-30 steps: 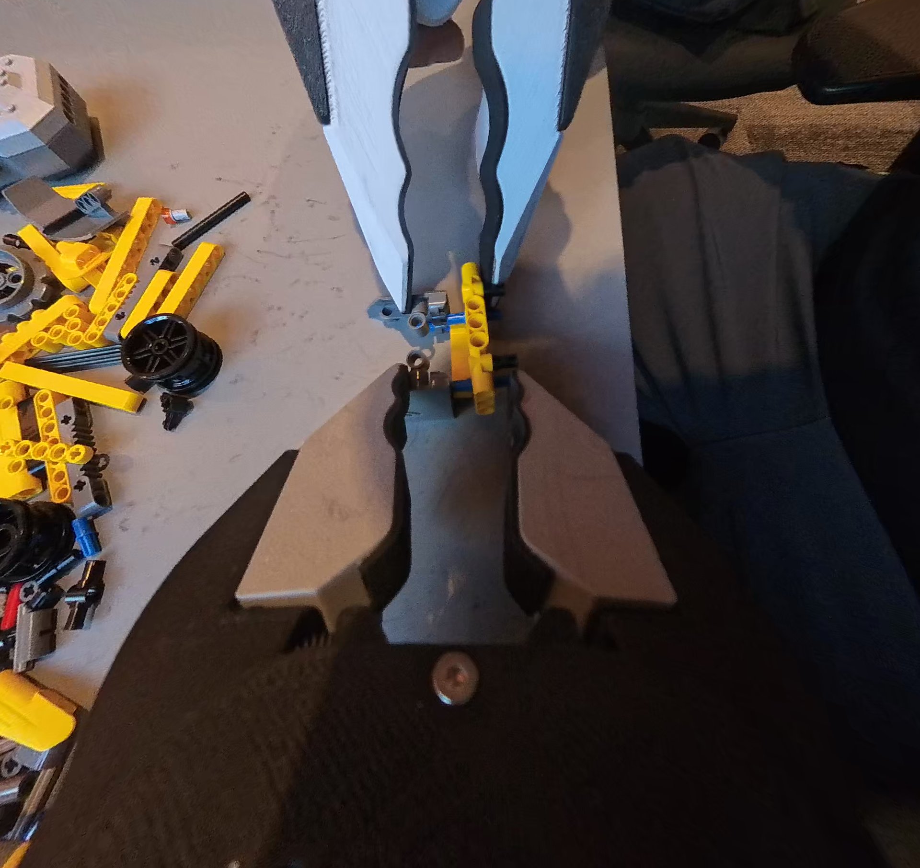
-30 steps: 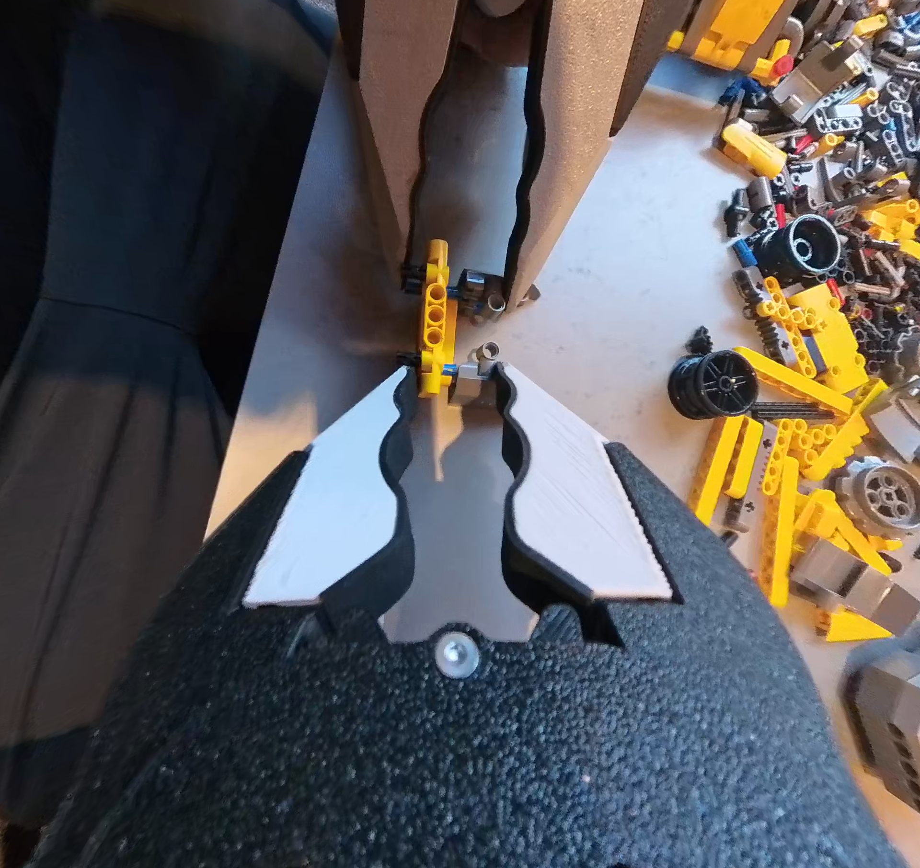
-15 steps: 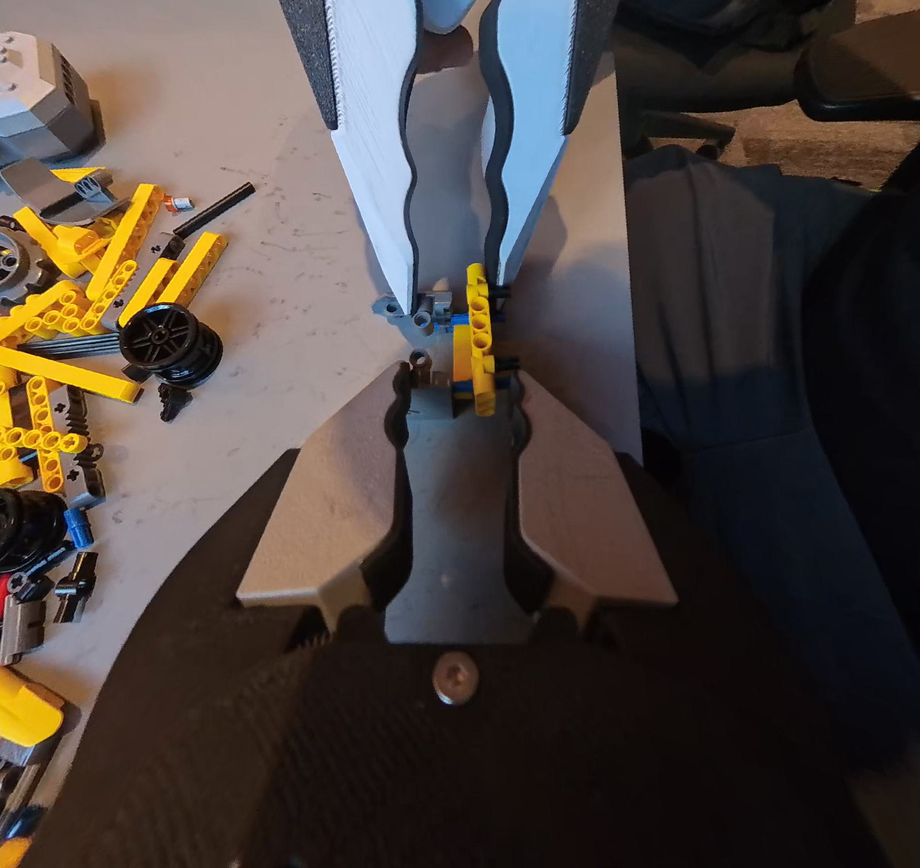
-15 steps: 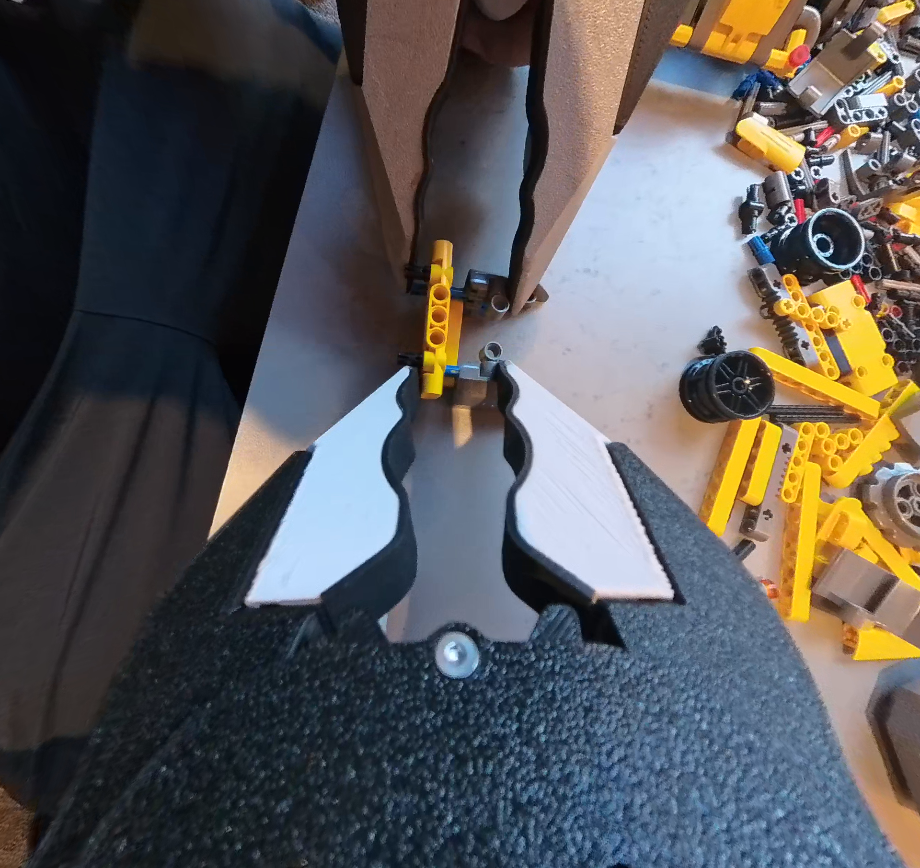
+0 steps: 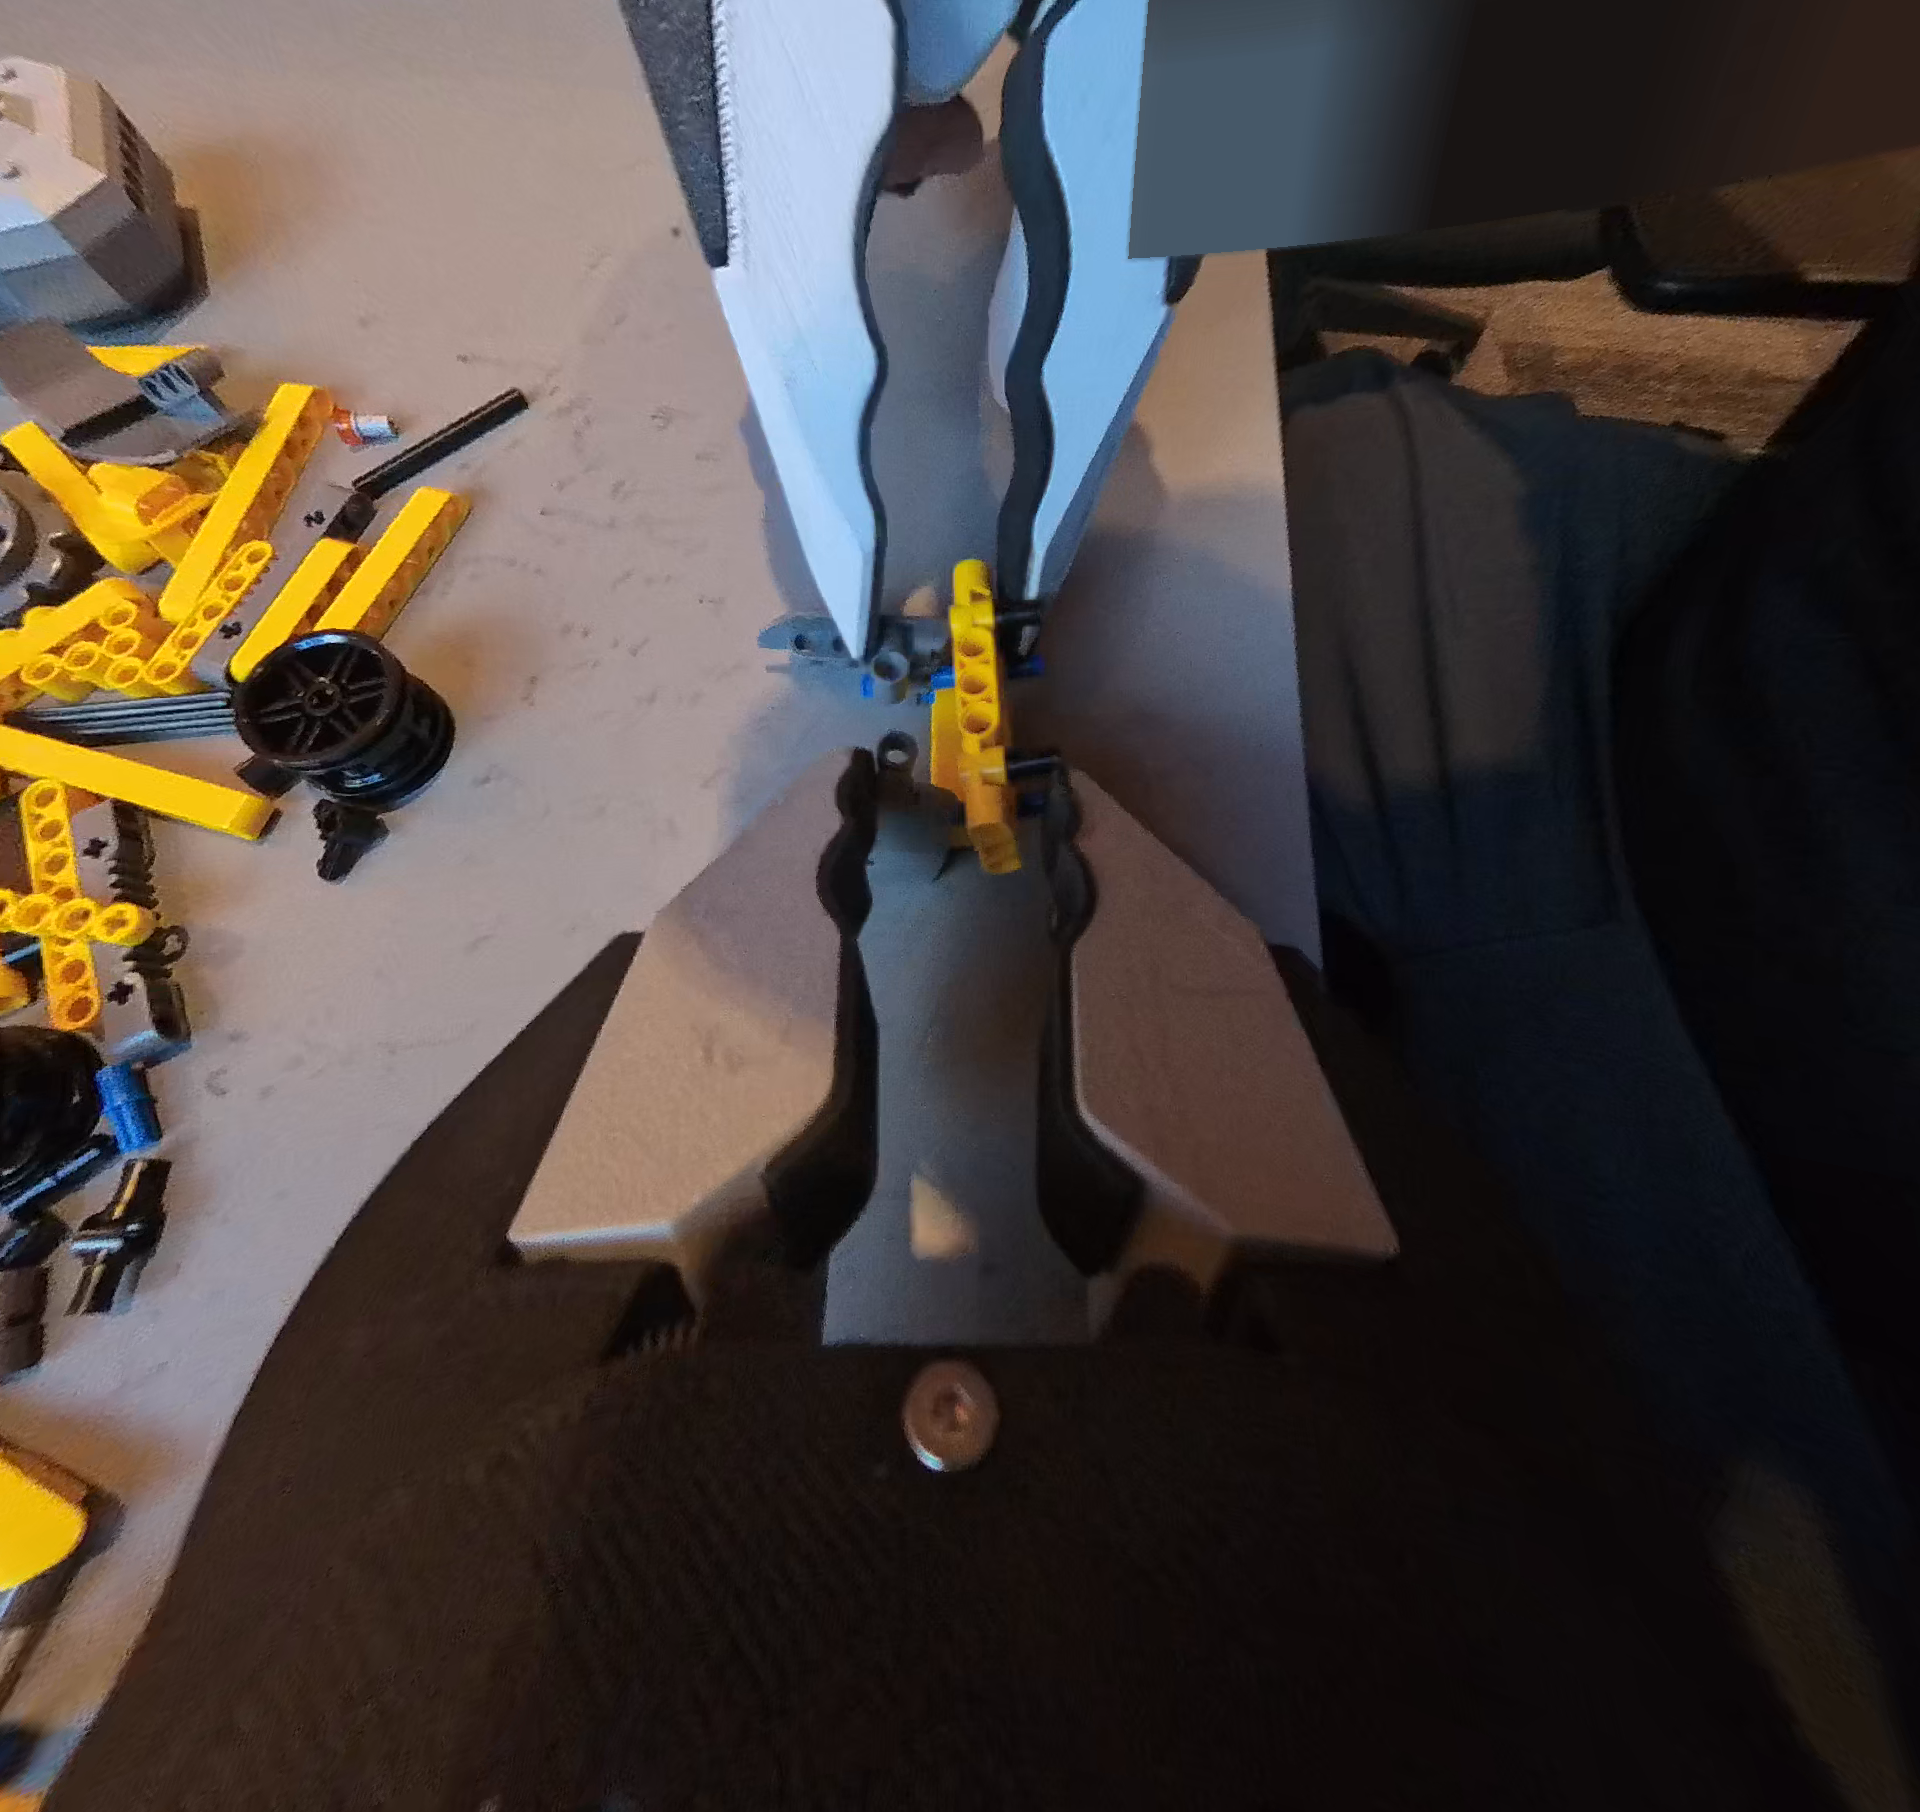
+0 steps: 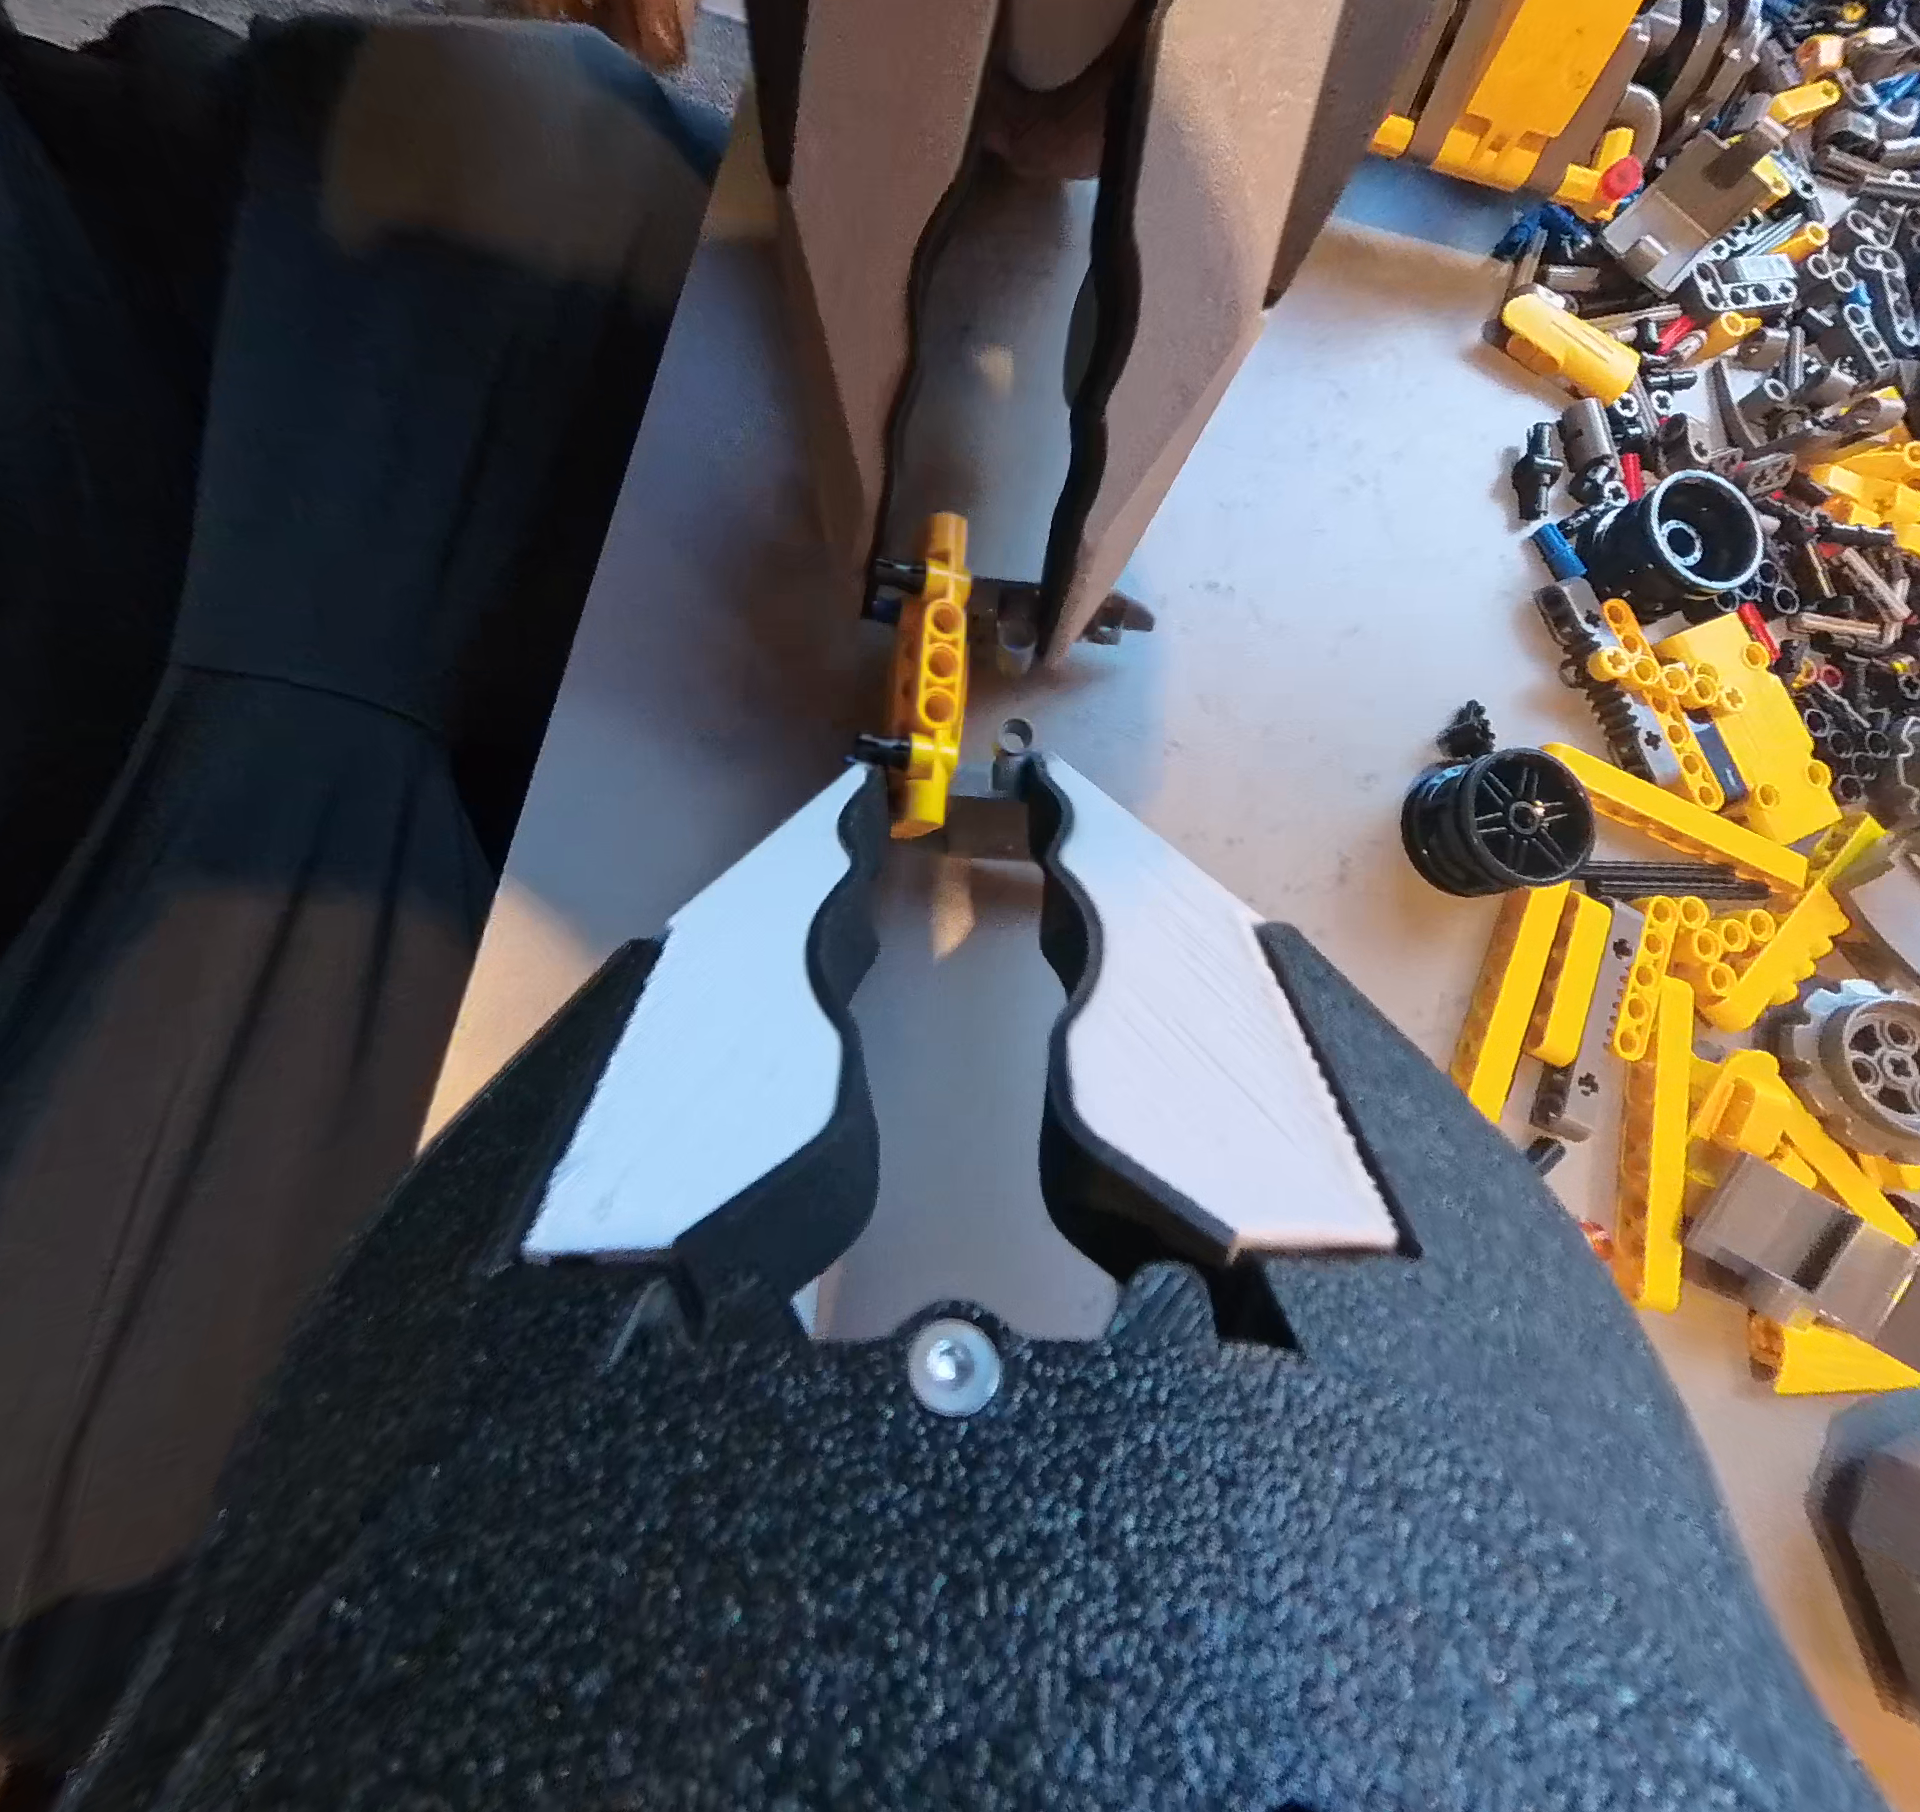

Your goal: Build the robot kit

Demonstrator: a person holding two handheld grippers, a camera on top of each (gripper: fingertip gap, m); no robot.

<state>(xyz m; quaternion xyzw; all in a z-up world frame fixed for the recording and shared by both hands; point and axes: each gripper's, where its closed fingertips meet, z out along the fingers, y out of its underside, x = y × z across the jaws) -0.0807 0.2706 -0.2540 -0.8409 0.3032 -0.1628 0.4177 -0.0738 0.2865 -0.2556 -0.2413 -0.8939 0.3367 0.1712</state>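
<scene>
Grey table (image 5: 582,328), left tool (image 5: 958,806) and right tool (image 6: 951,786) each clamping yellow beam assembly (image 5: 977,713) ends

The yellow beam (image 5: 975,713) has both ends hidden between gripper fingertips. The small grey pieces (image 5: 902,653) pinned to it are too small to identify. The grey housing (image 5: 73,204) is cut off by the left edge. The pile of parts (image 6: 1756,308) runs off the right edge. The left wrist view is slightly blurred.
</scene>
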